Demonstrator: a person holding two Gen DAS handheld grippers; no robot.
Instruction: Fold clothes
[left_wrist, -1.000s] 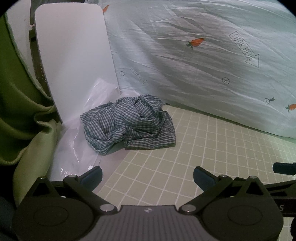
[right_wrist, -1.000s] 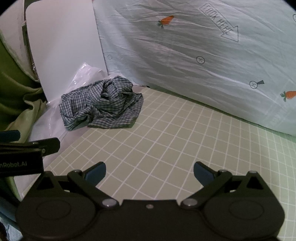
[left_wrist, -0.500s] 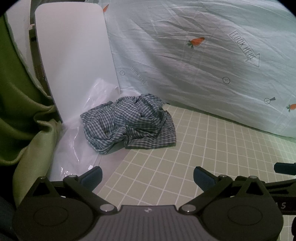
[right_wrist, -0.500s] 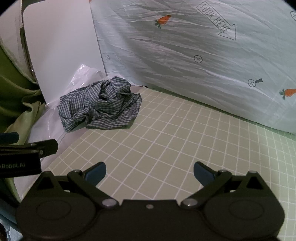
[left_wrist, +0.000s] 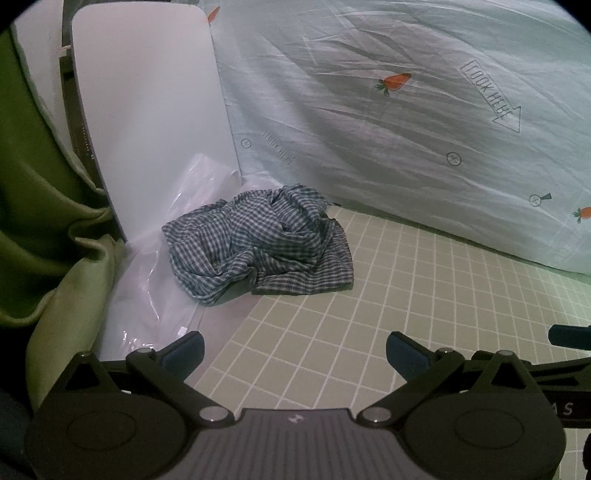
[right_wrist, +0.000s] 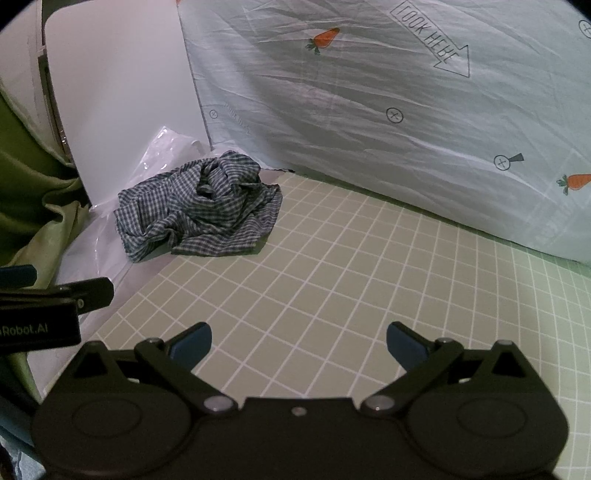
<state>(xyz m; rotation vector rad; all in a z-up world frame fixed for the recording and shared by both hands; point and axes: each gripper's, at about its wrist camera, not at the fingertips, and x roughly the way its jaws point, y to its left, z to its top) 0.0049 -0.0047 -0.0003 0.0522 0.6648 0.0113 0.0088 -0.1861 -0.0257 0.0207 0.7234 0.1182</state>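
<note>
A crumpled blue-and-white checked garment (left_wrist: 262, 245) lies in a heap at the far left of the green grid mat (left_wrist: 406, 302), partly on clear plastic. It shows in the right wrist view too, the garment (right_wrist: 201, 214) ahead and to the left. My left gripper (left_wrist: 294, 350) hovers open over the mat, well short of the cloth, nothing between its fingers. My right gripper (right_wrist: 298, 343) is open as well and empty, to the right of the left one. The left gripper's body (right_wrist: 44, 314) shows at the right view's left edge.
A white board (left_wrist: 147, 122) leans upright behind the garment. Pale bedding (left_wrist: 424, 129) with carrot prints rises along the mat's far side. Green curtain fabric (left_wrist: 40, 221) hangs at the left. Clear plastic sheet (left_wrist: 155, 302) lies beside the mat.
The right gripper has drifted slightly, so the garment sits a little further left and lower in its view. The left gripper has barely moved. Both stay open.
</note>
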